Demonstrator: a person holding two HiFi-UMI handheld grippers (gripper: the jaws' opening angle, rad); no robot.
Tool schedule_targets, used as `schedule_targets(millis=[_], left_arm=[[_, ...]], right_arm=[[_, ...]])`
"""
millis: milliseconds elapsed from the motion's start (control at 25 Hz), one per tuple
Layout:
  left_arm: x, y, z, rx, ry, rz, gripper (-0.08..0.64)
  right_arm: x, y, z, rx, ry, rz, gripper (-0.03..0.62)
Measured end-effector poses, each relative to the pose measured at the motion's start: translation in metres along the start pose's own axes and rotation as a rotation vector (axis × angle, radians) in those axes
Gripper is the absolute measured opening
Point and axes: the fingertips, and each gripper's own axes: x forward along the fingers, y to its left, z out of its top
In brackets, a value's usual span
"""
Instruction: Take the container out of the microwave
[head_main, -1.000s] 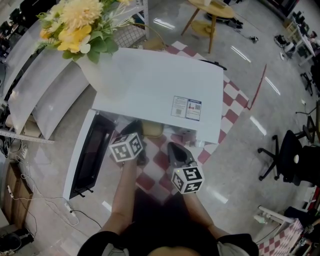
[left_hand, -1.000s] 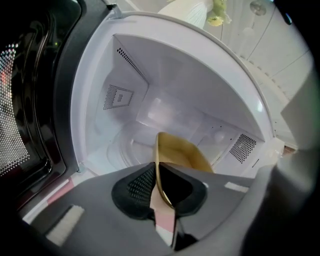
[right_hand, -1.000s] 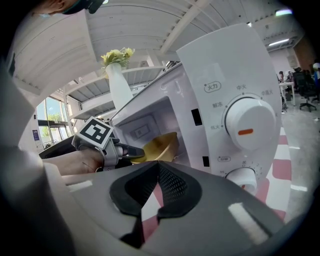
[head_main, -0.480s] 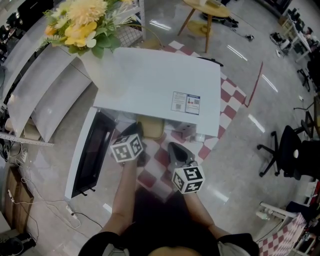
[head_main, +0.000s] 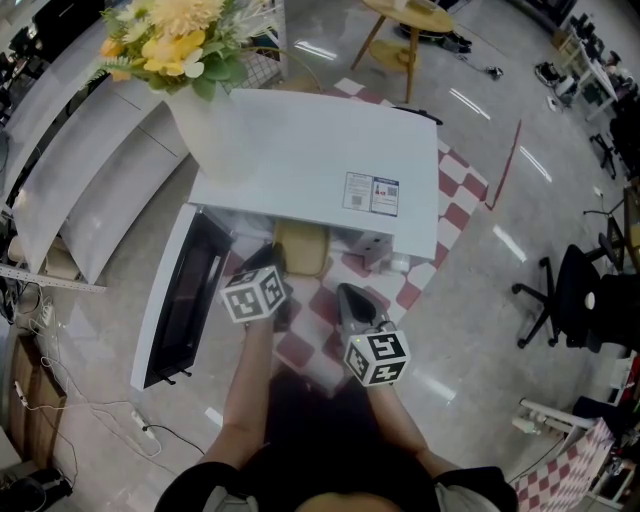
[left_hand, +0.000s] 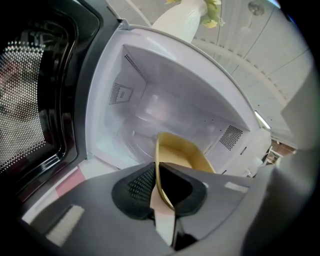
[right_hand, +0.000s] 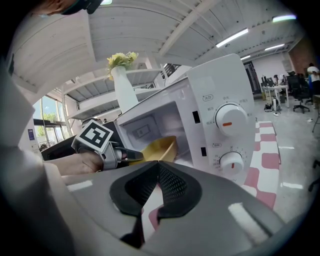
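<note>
Nearest the camera in the head view, the person's two forearms reached forward, one set of tongs in each hand. The right gripper pointed toward twelve o'clock above the red-and-white checked cloth. In its own view the right gripper had its jaws pressed together with nothing between them.

At its ten o'clock, the left gripper reached toward the oven. In its own view the left gripper was nearly closed, with one pad on each side of the thin rim of the yellow container.

The container sat at the mouth of the open microwave, and its near part showed past the oven's front edge. From the right gripper view the container stood in the opening, at nine o'clock of the two white knobs. Whether it rested on the oven floor or hung clear, I could not tell.

The microwave door stood swung out at the oven's eight o'clock, dark window facing in.

A white vase of yellow flowers stood at the oven's eleven o'clock corner. Farther off, a wooden stool stood at one o'clock and a black office chair at four o'clock.
</note>
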Motion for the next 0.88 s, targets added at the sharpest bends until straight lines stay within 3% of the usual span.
schedule_targets(millis=[880], left_arm=[[-0.037, 0.004, -0.015, 0.013, -0.005, -0.023, 0.031]], right_arm=[[-0.021, 0.020, -0.008, -0.012, -0.023, -0.040, 0.000]])
